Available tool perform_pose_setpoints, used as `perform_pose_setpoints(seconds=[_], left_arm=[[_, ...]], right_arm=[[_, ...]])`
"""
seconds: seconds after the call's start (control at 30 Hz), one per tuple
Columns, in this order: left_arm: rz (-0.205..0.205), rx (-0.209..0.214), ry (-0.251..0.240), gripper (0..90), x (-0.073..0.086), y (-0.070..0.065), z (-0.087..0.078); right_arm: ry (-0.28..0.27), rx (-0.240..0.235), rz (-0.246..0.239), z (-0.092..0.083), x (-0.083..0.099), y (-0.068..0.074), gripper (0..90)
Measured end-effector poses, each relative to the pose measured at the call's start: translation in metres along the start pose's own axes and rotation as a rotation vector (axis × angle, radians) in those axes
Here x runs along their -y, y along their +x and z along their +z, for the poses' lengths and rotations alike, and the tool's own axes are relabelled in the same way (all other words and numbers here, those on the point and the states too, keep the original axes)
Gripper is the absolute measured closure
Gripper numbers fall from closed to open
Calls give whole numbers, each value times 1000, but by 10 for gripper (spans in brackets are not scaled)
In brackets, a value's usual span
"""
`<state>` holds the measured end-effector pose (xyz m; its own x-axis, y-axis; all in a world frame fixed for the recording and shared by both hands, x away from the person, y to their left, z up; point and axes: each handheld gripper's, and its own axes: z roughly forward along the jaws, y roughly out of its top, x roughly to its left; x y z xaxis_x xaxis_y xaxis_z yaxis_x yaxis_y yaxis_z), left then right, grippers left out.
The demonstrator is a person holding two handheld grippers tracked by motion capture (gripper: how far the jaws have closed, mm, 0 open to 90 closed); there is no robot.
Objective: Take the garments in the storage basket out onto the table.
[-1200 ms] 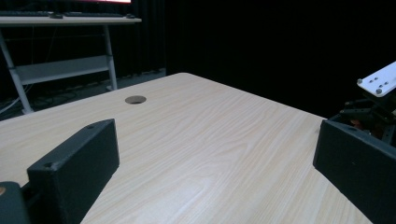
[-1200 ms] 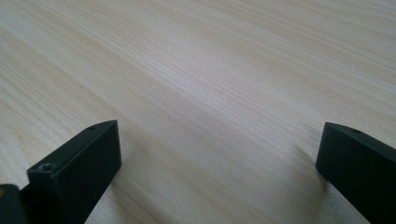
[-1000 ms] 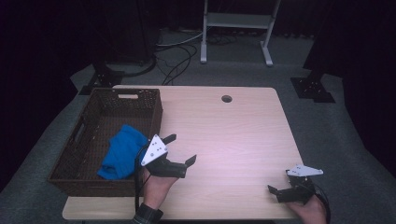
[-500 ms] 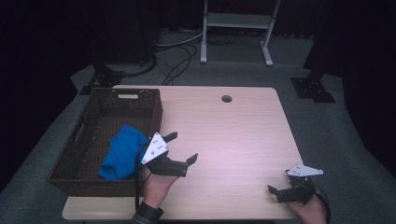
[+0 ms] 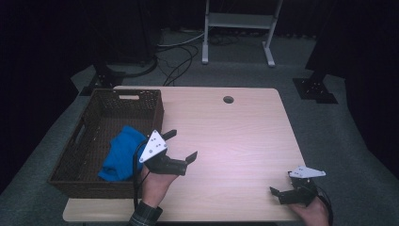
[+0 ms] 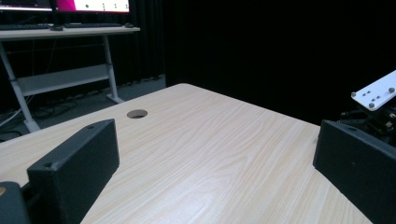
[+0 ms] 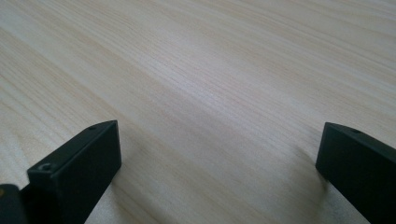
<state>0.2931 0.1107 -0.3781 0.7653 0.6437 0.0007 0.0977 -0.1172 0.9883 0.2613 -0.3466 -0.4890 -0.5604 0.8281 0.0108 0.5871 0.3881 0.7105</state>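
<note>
My left gripper (image 5: 180, 144) hangs over the table (image 5: 244, 136) just right of the basket (image 5: 141, 96), which holds the cloth (image 5: 121, 153). My right gripper (image 5: 281, 192) sits at the near right corner, well apart.

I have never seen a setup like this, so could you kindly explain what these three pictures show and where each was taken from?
A person holds a hand-held two-jaw tool in each hand. The high view looks down on the pale wooden table: the left gripper hovers beside the dark woven wicker basket, which contains a crumpled blue cloth; the right gripper sits near the table's front corner. The other two pictures come from cameras riding on each gripper, looking past its black jaws. Both grippers are open and hold nothing.
</note>
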Motion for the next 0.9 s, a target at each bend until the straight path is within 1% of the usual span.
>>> perform_pose_setpoints(seconds=[0.2,0.57,0.73,0.9], left_arm=[[11,4,-11,0,-6,1,-1],[26,6,-13,1,-13,6,-3],[29,9,-18,0,-16,10,-5],[22,7,-25,1,-18,14,-7]], right_arm=[[0,0,0,0,0,0,0],[0,0,0,0,0,0,0],[0,0,0,0,0,0,0],[0,1,1,0,0,0,0]])
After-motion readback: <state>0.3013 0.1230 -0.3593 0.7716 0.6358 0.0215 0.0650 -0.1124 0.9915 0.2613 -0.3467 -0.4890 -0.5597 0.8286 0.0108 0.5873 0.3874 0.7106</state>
